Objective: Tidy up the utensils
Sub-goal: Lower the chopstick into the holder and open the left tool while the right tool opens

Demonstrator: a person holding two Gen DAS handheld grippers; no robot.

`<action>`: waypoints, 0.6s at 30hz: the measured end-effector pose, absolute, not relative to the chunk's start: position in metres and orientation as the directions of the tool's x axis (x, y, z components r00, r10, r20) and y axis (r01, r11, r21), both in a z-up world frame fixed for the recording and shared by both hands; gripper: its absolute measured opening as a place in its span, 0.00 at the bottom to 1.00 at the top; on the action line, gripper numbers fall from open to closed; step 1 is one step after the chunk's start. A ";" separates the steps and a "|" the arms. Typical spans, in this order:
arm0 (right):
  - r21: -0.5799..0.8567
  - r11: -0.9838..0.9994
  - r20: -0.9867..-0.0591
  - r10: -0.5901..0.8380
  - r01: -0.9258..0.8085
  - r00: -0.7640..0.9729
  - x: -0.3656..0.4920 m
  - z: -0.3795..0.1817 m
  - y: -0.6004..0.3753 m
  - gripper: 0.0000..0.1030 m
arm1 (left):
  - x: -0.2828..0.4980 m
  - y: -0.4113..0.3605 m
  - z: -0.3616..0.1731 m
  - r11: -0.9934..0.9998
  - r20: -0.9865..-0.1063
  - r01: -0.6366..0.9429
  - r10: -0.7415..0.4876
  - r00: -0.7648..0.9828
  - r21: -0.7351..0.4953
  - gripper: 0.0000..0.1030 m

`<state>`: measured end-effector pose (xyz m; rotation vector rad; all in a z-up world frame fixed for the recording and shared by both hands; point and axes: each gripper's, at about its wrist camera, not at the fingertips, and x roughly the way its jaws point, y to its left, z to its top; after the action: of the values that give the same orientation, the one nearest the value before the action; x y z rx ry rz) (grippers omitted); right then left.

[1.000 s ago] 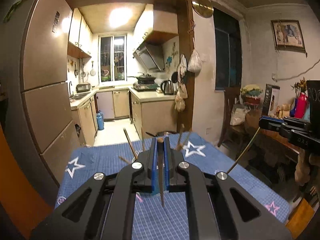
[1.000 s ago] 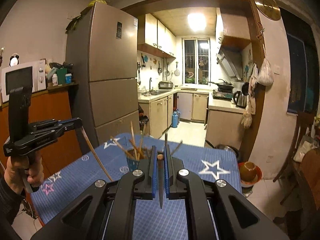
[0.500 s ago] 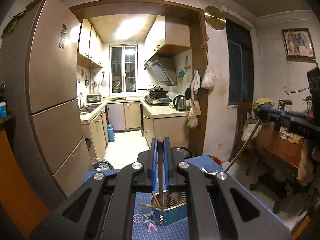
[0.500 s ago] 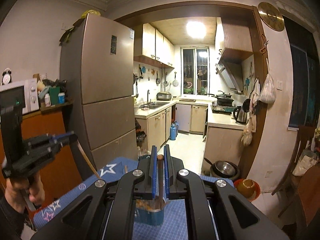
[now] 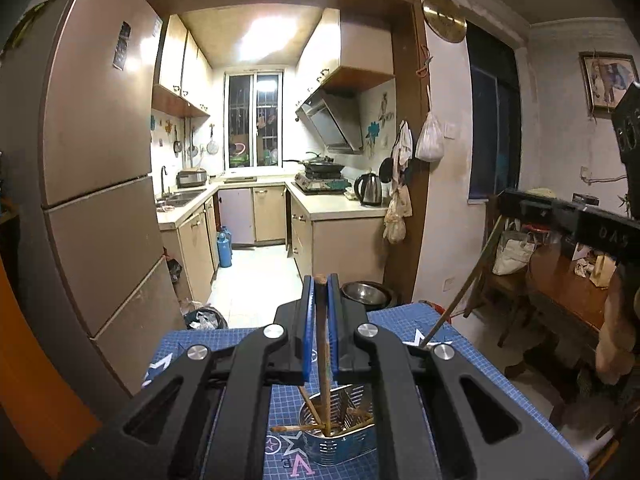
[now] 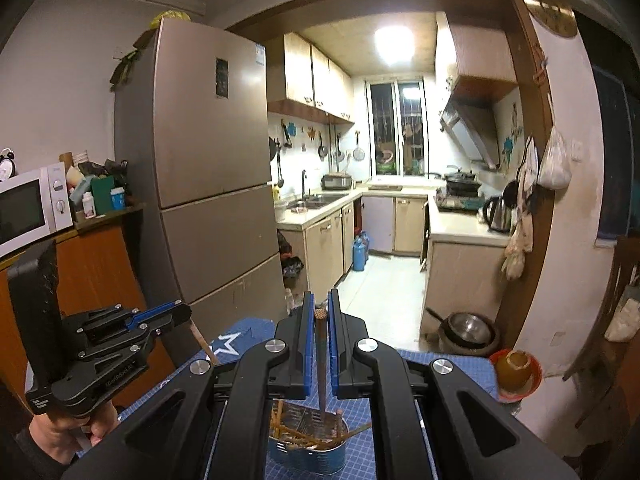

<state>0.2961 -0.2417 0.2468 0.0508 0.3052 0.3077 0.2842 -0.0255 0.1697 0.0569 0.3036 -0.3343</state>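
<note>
A: Left wrist view?
B: Left claw (image 5: 320, 280) clamped on a brown wooden chopstick (image 5: 325, 344), hanging into the perforated metal utensil holder (image 5: 340, 446) on the blue grid-mat table (image 5: 460, 344).

A: Right wrist view?
B: Right claw (image 6: 320, 312) clamped on a dark wooden chopstick (image 6: 321, 364), above the same holder (image 6: 308, 456).

Below both sets of fingertips: metal utensil holder (image 5: 340, 436), mouth crowded with leaning chopsticks (image 5: 352, 414), little open gap. Blue star-print mat (image 5: 200, 344) either side of fingers lies bare. Beyond fingertips, open air toward kitchen floor (image 5: 256, 280)
</note>
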 end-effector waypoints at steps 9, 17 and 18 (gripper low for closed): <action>0.101 0.952 -0.346 0.307 -0.290 0.887 0.323 0.192 -0.228 0.07 | 0.304 -0.030 0.139 0.945 -0.344 0.327 -0.310 0.886 -0.009 0.05; 0.103 0.955 -0.382 0.295 -0.277 0.876 0.336 0.158 -0.225 0.07 | 0.318 -0.027 0.110 0.948 -0.380 0.317 -0.303 0.874 -0.026 0.05; 0.102 0.956 -0.385 0.292 -0.274 0.876 0.337 0.156 -0.225 0.07 | 0.321 -0.027 0.109 0.948 -0.383 0.316 -0.302 0.873 -0.028 0.05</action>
<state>0.3374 -0.2249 0.1556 0.0446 0.4088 0.2953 0.3214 -0.0272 0.1094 0.0356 0.3944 -0.3228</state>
